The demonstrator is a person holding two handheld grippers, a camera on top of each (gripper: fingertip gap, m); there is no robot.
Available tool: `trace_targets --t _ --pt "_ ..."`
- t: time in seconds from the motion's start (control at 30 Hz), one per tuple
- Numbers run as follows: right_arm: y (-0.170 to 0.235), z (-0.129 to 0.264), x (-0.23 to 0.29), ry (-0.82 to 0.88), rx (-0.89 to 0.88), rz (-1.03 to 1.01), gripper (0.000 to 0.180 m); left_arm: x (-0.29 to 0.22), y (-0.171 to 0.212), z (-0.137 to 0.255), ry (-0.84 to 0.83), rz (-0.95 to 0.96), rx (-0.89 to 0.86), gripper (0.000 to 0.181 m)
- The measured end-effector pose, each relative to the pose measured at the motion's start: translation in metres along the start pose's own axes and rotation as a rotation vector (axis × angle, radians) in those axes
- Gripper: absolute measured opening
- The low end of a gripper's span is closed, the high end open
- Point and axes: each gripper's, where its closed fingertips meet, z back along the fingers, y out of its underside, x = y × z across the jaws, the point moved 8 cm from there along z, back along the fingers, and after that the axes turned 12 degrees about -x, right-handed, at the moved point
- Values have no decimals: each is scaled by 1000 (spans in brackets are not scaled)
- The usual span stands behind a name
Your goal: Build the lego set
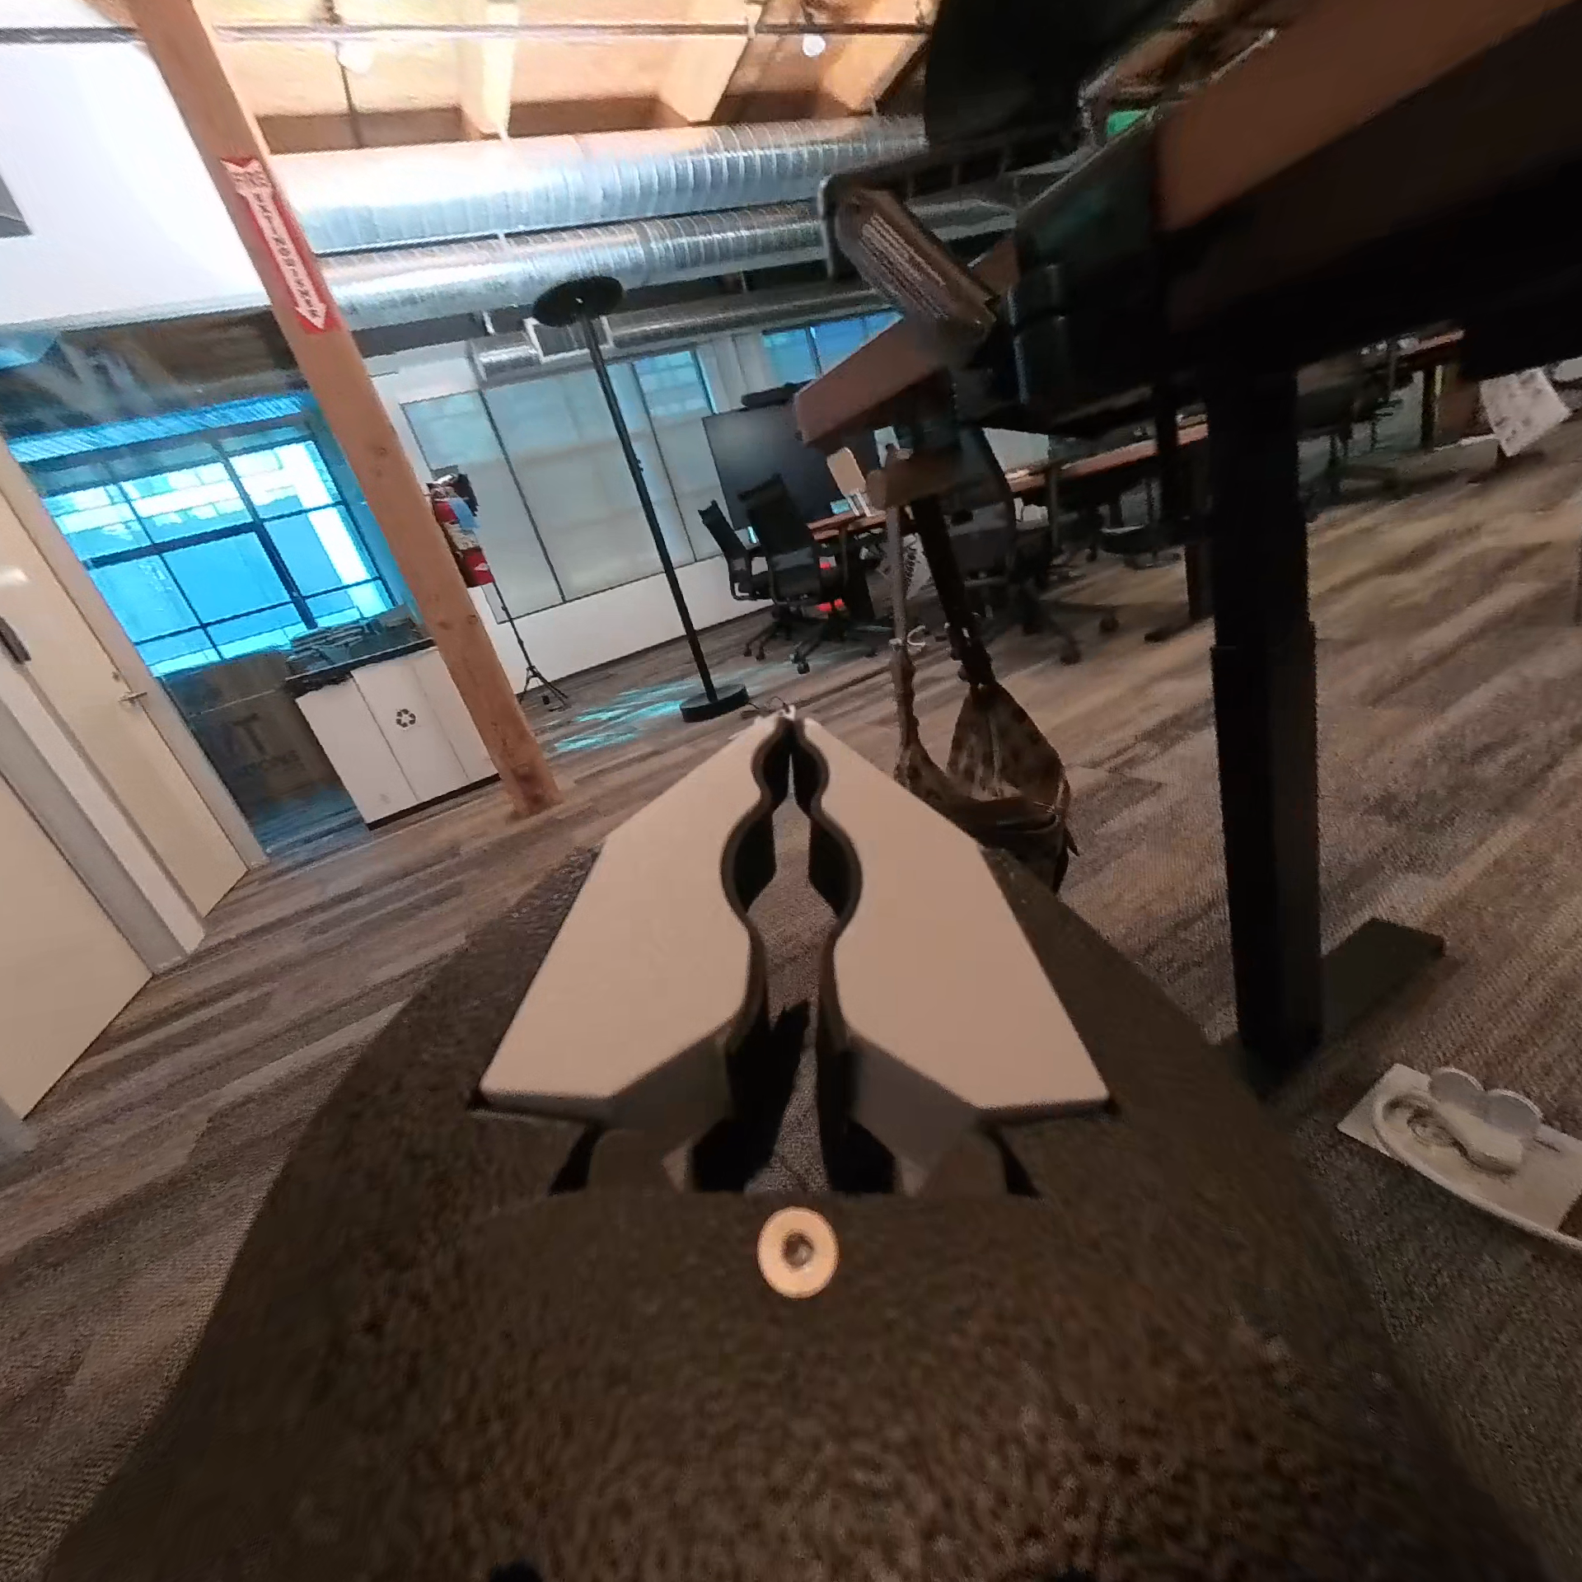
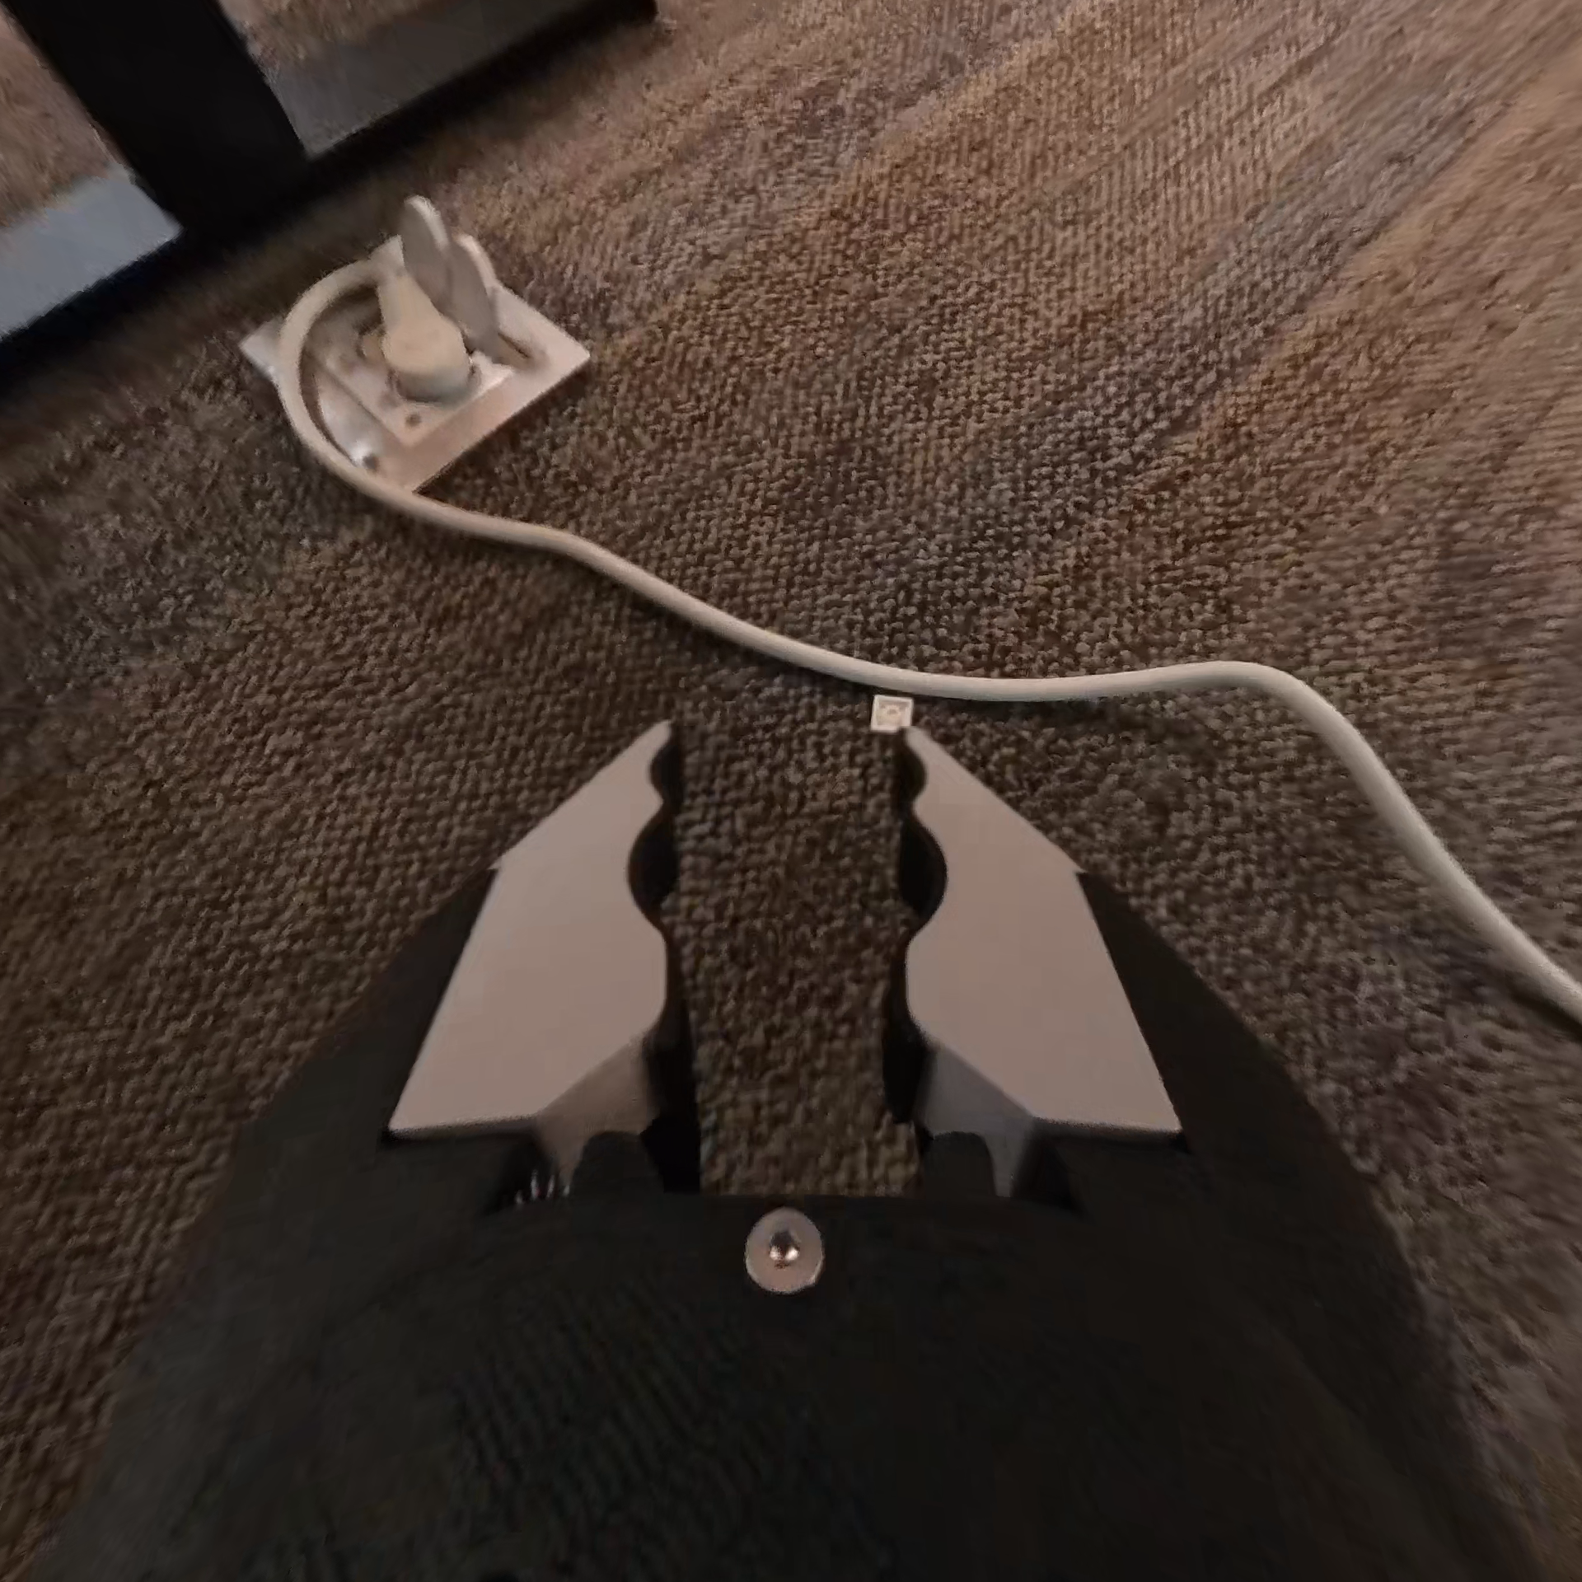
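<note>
My left gripper (image 1: 789, 726) is held low near the carpet (image 1: 1412, 770), pointing out across an office, its two grey fingers pressed together at the tips. A tiny pale sliver shows right at those tips; I cannot tell what it is. A desk leg (image 1: 1258, 685) stands to its right, with a metal floor outlet plate (image 1: 1455, 1147) beyond the foot.

My right gripper (image 2: 788, 736) points down at the carpet with its fingers spread wide and nothing between them. A small white square piece (image 2: 889, 713), likely a lego tile, lies on the carpet just beyond the right fingertip (image 2: 920, 745), close to touching it and outside the gap. A grey cable (image 2: 770, 638) runs just past the piece, curving from the same outlet plate (image 2: 514, 385) at upper left.
</note>
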Motion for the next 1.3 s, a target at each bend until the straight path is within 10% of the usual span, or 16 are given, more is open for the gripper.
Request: trace_targets --t 0.5,1.3 --pt "78 -86 -43 38 -52 -8 38 15 6 -2 -35 14 -37 0" --pt "55 -92 2 -135 -38 162 15 7 7 -2 7 -27 -53 0"
